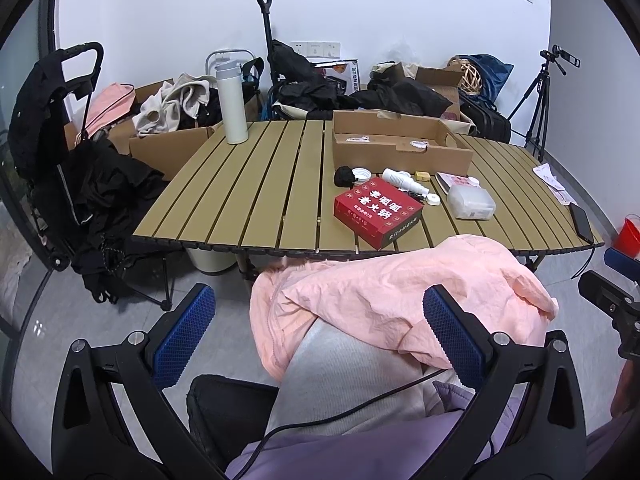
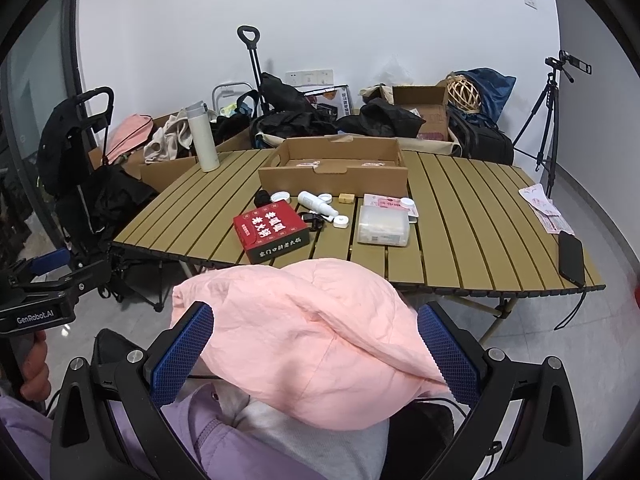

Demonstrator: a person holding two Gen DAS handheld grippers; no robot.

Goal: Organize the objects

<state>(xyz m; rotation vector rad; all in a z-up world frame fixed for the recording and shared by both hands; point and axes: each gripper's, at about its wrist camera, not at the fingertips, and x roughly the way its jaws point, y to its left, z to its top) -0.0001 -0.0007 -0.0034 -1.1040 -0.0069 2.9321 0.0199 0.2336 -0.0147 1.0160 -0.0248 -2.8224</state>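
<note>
both grippers, left gripper [image 1: 320, 336] and right gripper [image 2: 316, 354], are spread wide and empty over the lap. red box [image 2: 271, 229] lies upper centre, long axis diagonal. likely nearer the right one.

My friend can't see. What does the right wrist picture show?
A slatted table holds a red box, a white bottle, a clear tub and an open cardboard box. In front, the right tool hangs open above a pink jacket.

Right claw [image 2: 316, 354] wide open over a pink jacket [image 2: 304, 340] on the lap; red box [image 2: 272, 228] sits on the counter [image 2: 460, 216].
</note>
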